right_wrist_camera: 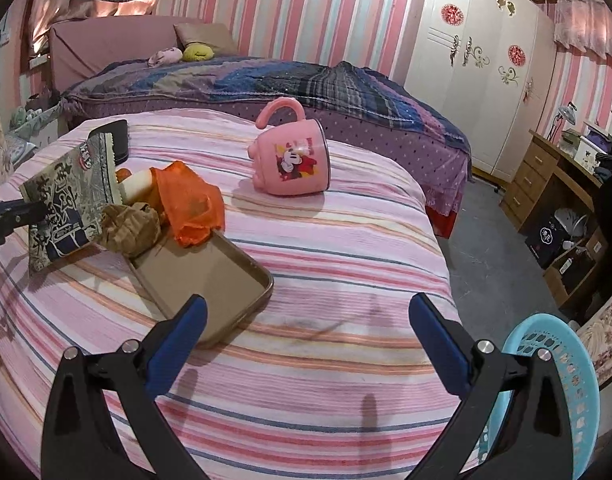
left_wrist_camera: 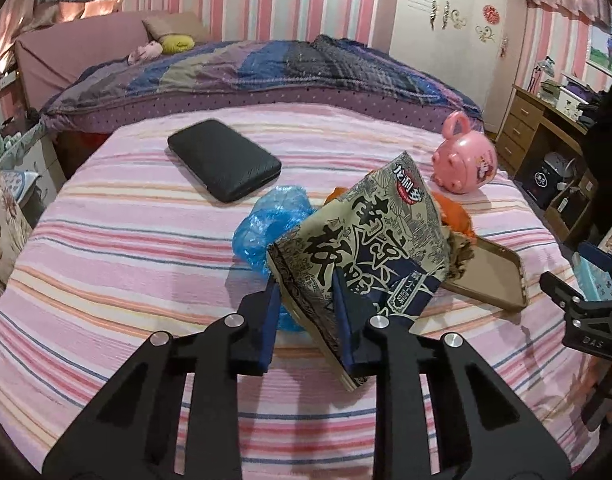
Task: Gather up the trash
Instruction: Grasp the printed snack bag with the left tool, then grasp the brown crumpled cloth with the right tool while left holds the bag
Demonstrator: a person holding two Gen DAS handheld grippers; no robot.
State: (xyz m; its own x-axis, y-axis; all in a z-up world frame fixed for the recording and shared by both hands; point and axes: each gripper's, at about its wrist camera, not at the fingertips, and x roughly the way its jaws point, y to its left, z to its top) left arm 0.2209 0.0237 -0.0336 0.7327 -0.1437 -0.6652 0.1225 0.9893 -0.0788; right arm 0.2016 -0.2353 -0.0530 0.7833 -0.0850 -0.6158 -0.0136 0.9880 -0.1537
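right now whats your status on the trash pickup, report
Left gripper shut on snack bag, lifted. Right gripper open, empty, over the bed. Blue basket by right gripper. Orange bag and brown paper remain.

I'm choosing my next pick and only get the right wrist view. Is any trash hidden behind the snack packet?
Observer: Yes, a crumpled blue plastic bag lies on the bed just behind the snack packet.
Operator: How do the left tongs hold the packet?
Observer: The left tongs are shut on its lower edge, with one pad on each face.
Operator: And the dark thing farther back?
Observer: That is a black case. It lies flat, apart from the trash pile.
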